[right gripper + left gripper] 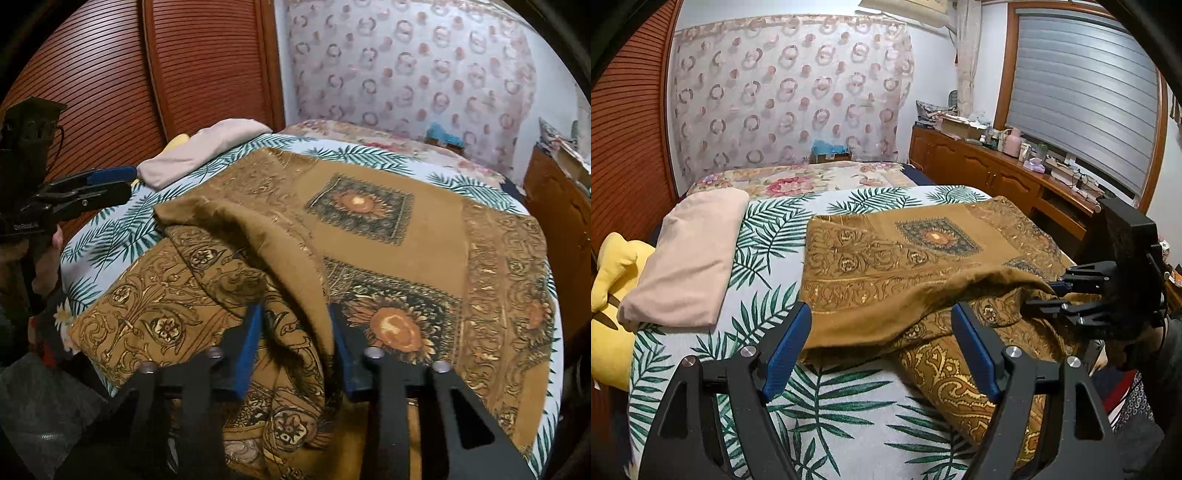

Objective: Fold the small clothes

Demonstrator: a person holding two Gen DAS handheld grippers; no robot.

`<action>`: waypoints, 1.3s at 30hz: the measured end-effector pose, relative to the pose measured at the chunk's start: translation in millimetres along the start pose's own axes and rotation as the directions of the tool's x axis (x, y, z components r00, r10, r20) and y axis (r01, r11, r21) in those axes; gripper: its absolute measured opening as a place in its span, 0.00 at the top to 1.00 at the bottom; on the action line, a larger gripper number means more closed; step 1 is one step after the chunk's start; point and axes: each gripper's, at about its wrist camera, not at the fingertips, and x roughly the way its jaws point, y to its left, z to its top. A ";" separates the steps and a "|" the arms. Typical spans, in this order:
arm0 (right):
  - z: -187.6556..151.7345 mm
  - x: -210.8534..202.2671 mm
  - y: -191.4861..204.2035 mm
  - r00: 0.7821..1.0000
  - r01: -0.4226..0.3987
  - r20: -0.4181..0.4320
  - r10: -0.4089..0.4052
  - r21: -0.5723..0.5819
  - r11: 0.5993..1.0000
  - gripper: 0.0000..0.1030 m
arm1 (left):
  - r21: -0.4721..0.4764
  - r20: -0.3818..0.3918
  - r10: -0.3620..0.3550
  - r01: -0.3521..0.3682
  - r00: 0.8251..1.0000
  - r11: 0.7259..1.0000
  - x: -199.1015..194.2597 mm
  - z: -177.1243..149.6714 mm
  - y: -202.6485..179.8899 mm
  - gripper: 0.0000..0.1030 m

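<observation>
A brown cloth with gold scrollwork and sunflower panels (886, 254) lies on the palm-leaf bedspread (827, 406), its near part bunched and folded over. My left gripper (881, 332) is open over the cloth's near left edge, holding nothing. My right gripper (295, 325) straddles a raised fold of the cloth (369, 229) with a wide gap between the blue pads. In the left wrist view the right gripper (1049, 295) sits at the cloth's right edge. The left gripper (110, 184) shows at the left of the right wrist view.
A folded pink cloth (687, 258) and a yellow plush (609, 295) lie at the bed's left. A wooden cabinet (997, 173) with clutter runs along the right under a shuttered window. A slatted wooden door (184, 62) stands on the left.
</observation>
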 end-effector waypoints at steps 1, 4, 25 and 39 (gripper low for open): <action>1.6 3.5 1.8 1.000 -0.005 -0.002 0.005 -0.005 1.000 0.83 | -0.004 -0.002 -0.003 0.003 1.000 1.000 0.5 -0.7 0.9 0.24; 3.4 -1.1 -2.0 0.999 -0.029 0.016 0.029 -0.003 1.000 0.92 | -0.016 -0.010 -0.007 0.007 1.000 1.000 3.0 -3.0 2.4 0.24; -23.4 -89.3 -85.5 0.956 0.230 0.152 -0.251 0.142 0.963 0.93 | 0.018 -0.009 -0.047 0.047 0.999 0.999 7.9 1.2 -25.7 0.24; -41.3 -79.0 -89.8 0.951 0.282 0.073 -0.300 0.188 0.941 0.79 | 0.015 0.004 -0.031 0.031 1.000 0.999 2.7 -3.2 -25.9 0.24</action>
